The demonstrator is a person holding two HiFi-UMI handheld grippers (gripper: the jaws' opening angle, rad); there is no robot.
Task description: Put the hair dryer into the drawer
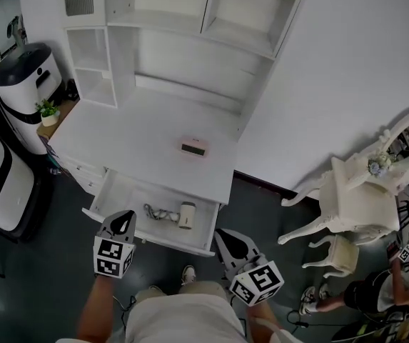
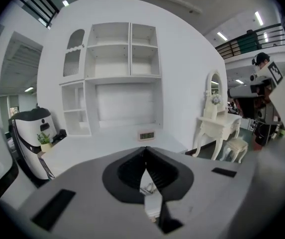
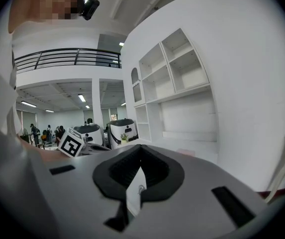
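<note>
The white hair dryer (image 1: 185, 215) lies inside the open drawer (image 1: 149, 239) of the white desk (image 1: 125, 131), its coiled cord (image 1: 158, 212) beside it on the left. My left gripper (image 1: 124, 221) hangs over the drawer's front left corner, apart from the dryer, jaws shut and empty. My right gripper (image 1: 226, 236) is just past the drawer's front right corner, also shut with nothing in it. In the left gripper view the left gripper (image 2: 144, 152) has its jaws meeting at the tip; in the right gripper view the right gripper (image 3: 141, 151) looks the same.
A small pink clock (image 1: 193, 147) sits on the desk top under the hutch shelves (image 1: 190, 20). White robot units (image 1: 20, 84) and a potted plant (image 1: 48, 111) stand at the left. A white vanity table (image 1: 357, 199) and stool (image 1: 340, 252) stand at the right, a person (image 1: 375, 291) near them.
</note>
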